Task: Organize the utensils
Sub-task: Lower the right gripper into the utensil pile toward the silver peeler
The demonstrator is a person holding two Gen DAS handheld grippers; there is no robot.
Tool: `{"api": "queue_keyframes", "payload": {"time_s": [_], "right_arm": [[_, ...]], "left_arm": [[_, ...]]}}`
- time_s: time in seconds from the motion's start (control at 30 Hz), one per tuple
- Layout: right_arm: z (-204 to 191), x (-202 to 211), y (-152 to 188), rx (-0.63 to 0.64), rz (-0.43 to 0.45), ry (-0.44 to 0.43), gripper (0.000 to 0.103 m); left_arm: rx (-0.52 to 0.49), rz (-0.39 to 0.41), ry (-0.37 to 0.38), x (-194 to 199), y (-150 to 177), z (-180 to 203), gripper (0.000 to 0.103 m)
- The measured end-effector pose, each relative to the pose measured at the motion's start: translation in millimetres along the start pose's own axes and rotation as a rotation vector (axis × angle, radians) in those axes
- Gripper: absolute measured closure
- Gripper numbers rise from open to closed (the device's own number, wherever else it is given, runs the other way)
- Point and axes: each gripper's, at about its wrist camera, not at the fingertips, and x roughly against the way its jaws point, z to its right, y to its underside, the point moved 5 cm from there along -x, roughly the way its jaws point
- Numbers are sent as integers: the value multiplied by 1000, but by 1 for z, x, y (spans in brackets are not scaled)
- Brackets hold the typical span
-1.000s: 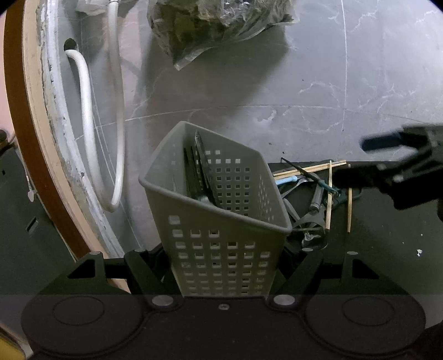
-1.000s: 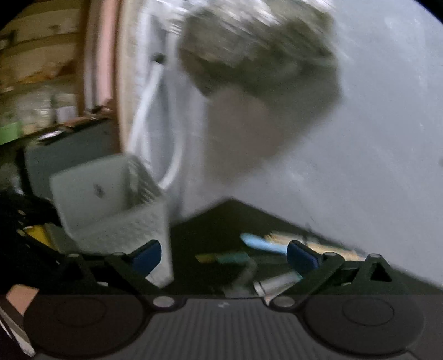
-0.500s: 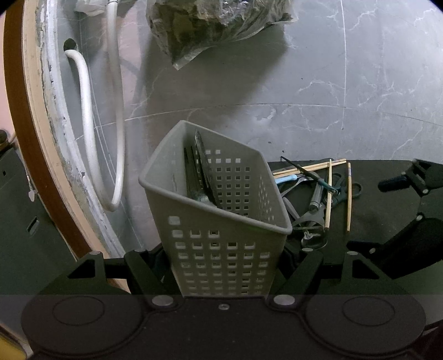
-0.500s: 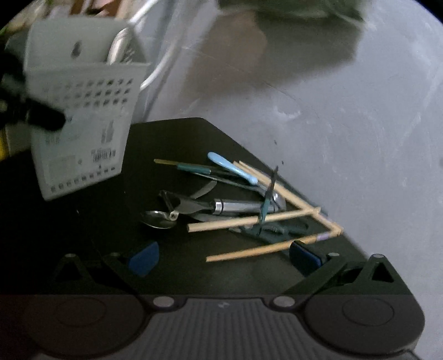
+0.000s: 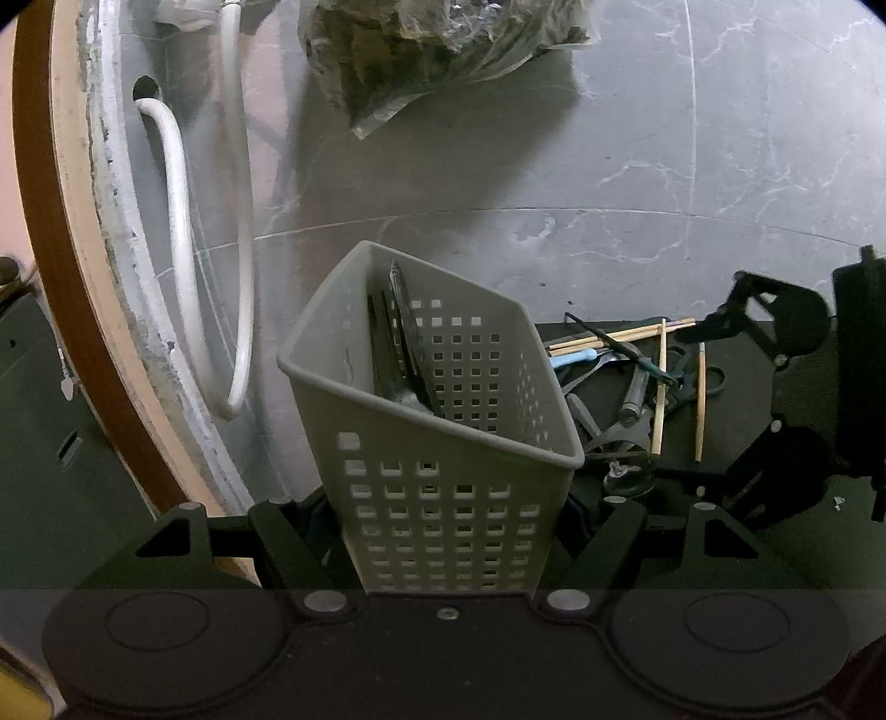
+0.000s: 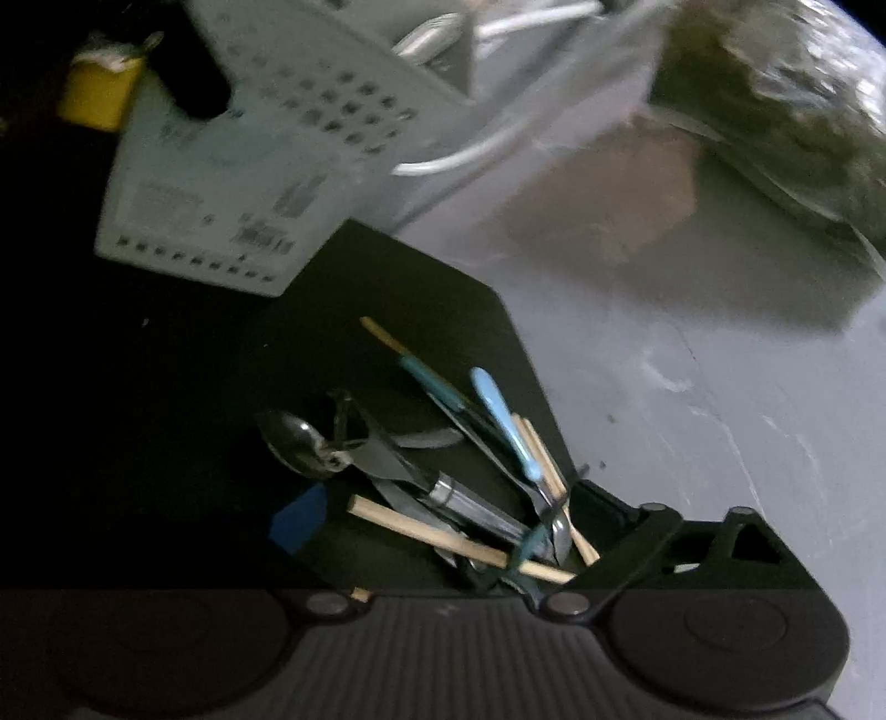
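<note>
My left gripper is shut on a grey perforated basket, tilted, with dark utensils inside. The basket also shows in the right wrist view, blurred. A pile of utensils lies on a black mat: wooden chopsticks, a metal spoon, a blue-handled piece. My right gripper is open and low over the pile, its fingers either side of it. It shows in the left wrist view, right of the pile.
A crumpled plastic bag lies on the grey marble floor beyond the mat. White hoses run along a wall at the left, next to a wooden edge. A yellow object sits behind the basket.
My right gripper has swung down from facing the floor and bag to sit close over the utensil pile. The left gripper and basket have not moved.
</note>
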Motion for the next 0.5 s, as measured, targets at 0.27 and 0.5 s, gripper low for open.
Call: {"api": "queue_keyframes", "payload": {"time_s": [0.27, 0.5], "right_arm": [[-12, -14, -7, 124, 62, -19, 25], [-25, -20, -10, 184, 59, -77, 68]], "left_arm": [[12, -3, -23, 3, 1, 0, 27], [15, -2, -29, 4, 2, 1, 27]]}}
